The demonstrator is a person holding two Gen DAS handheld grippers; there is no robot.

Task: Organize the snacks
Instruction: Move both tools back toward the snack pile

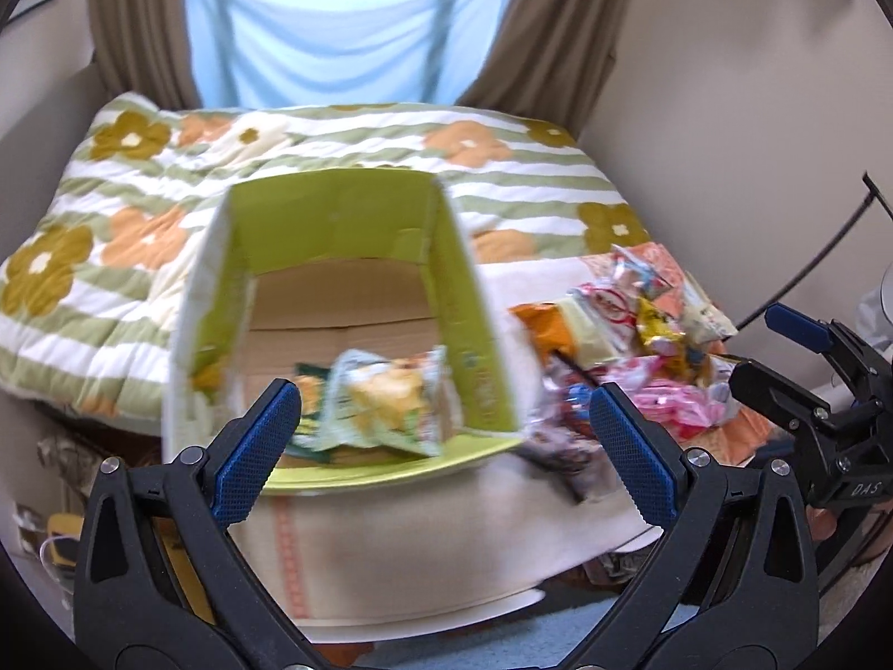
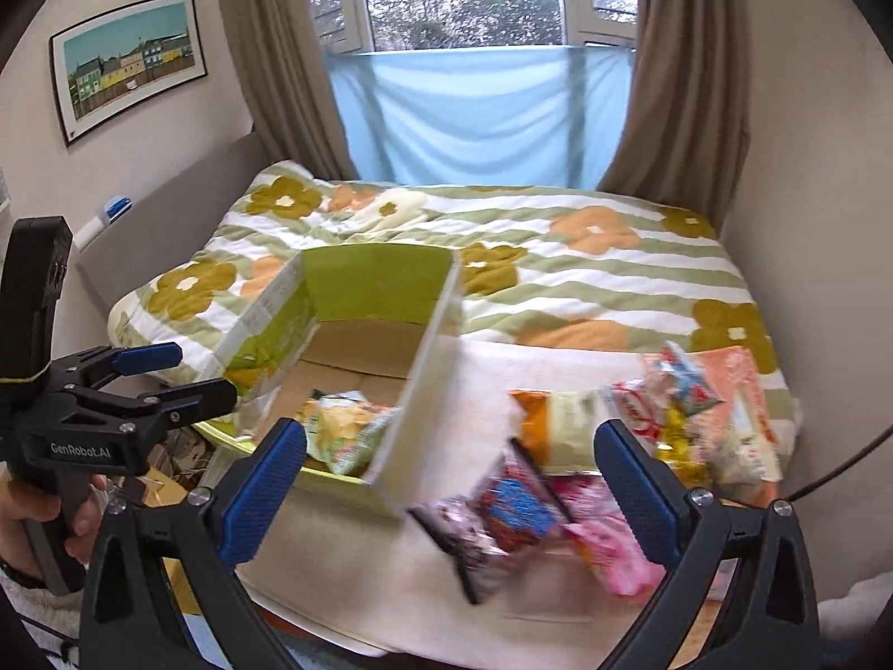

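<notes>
An open cardboard box with green flaps (image 1: 446, 257) (image 2: 368, 285) stands on the bed's near end. A pale green and yellow snack bag (image 1: 385, 407) (image 2: 346, 430) lies inside it. A pile of colourful snack packets (image 1: 630, 346) (image 2: 603, 446) lies to the box's right on a cream blanket. My left gripper (image 1: 446, 435) is open and empty, in front of the box. My right gripper (image 2: 449, 486) is open and empty, in front of the pile. Each gripper also shows in the other's view, the right one (image 1: 781, 357) and the left one (image 2: 162, 374).
A flowered quilt (image 1: 139, 212) (image 2: 586, 257) covers the bed behind the box. A window with a blue cloth and brown curtains (image 2: 474, 111) is at the far end. Walls close in on both sides. Clutter lies on the floor at the lower left (image 1: 56, 530).
</notes>
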